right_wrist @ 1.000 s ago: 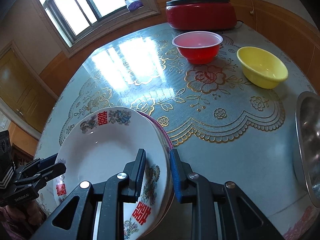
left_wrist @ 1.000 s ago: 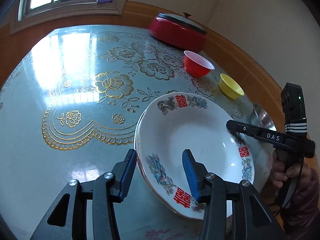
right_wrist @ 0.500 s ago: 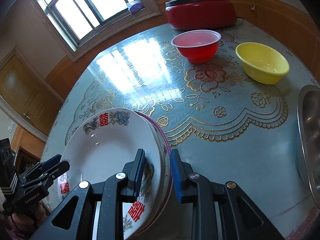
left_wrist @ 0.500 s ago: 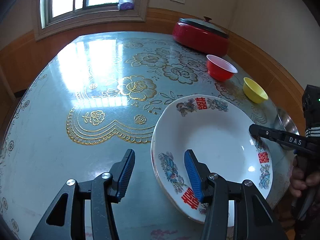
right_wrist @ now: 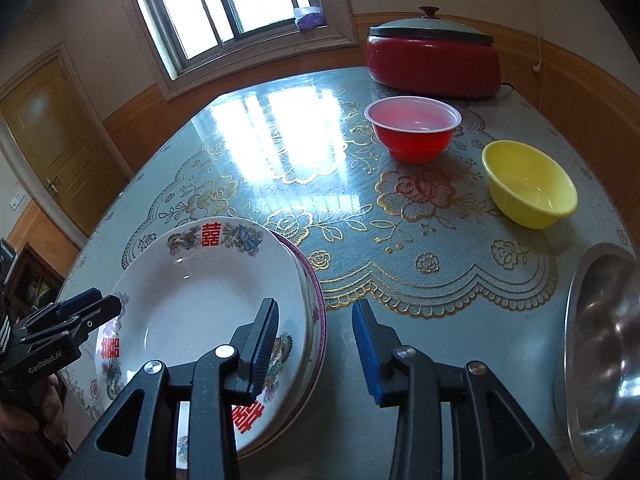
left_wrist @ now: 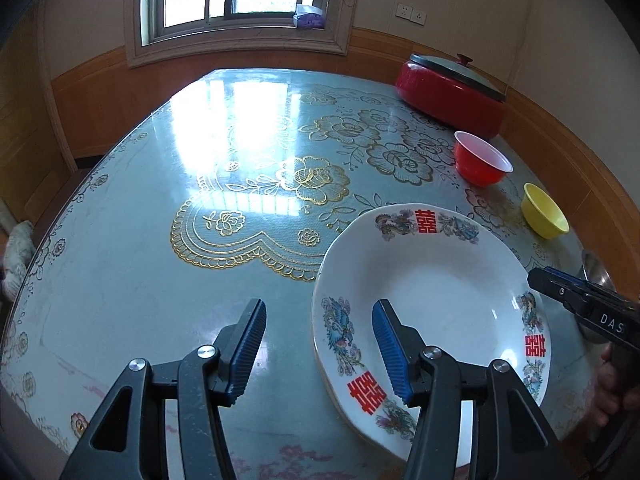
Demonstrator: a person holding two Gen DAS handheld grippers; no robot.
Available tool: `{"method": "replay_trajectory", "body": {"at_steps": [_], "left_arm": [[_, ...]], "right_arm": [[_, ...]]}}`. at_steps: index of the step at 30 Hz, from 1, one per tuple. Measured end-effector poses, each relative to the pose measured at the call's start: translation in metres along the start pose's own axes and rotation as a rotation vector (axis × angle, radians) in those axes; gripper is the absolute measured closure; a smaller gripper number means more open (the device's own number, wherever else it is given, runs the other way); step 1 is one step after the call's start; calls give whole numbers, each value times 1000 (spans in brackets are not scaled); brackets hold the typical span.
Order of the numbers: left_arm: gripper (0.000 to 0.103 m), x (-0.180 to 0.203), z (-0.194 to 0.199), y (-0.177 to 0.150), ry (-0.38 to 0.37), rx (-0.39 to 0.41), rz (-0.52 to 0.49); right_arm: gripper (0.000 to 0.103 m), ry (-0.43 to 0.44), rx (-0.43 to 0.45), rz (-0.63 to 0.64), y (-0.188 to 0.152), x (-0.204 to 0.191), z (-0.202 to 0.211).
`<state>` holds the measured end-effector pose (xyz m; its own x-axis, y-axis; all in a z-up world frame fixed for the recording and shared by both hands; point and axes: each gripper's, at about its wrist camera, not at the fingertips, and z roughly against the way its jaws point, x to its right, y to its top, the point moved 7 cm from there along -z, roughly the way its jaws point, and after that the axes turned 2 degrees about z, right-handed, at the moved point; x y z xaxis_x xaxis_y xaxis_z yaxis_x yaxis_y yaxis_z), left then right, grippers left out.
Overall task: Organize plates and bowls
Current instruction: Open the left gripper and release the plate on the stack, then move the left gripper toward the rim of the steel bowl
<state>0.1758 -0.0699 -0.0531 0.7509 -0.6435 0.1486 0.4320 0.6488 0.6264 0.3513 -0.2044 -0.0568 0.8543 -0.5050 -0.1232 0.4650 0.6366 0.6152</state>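
Table (left_wrist: 120,280) fills most of both views, covered by a glossy grey-blue cloth with gold flower print; window glare sits at the upper centre of the cloth.

Red cooker (right_wrist: 434,60) with a grey lid stands at the far edge, upper right in both views.

Stack of plates (right_wrist: 192,292) lies at lower left of the right wrist view and lower right of the left wrist view (left_wrist: 432,300); top plate is white with red characters and bird motifs on the rim; a purple-rimmed plate shows beneath it along the right edge.

Metal bowl (right_wrist: 600,340) is at the right edge of the right wrist view, partly cut off.

Red bowl (right_wrist: 414,128) sits just in front of the cooker; yellow bowl (right_wrist: 528,182) to its right, apart from it.

Left gripper (left_wrist: 320,352): jaws apart, just been opening; one blue pad hangs over the plate's well, the other over bare cloth, so the near rim lies between them, not pressed.

Right gripper (right_wrist: 316,348): jaws apart, just been opening; the stack's rim stands between the pads, unclamped; whether the left pad touches the plate I cannot tell.
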Motion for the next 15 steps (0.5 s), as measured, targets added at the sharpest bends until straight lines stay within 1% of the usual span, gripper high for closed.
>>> {"method": "replay_trajectory", "body": {"at_steps": [3,8,15], "left_arm": [[44,6,2,-2,0,8,18],[44,12,8,-4,23,24,38],[44,15,19,-5,28,46,0]], "right_arm": [[65,17,-1,24,0,1,3],[65,46,13,45,1,3,11],[65,49,13,10,1,4,14]]}}
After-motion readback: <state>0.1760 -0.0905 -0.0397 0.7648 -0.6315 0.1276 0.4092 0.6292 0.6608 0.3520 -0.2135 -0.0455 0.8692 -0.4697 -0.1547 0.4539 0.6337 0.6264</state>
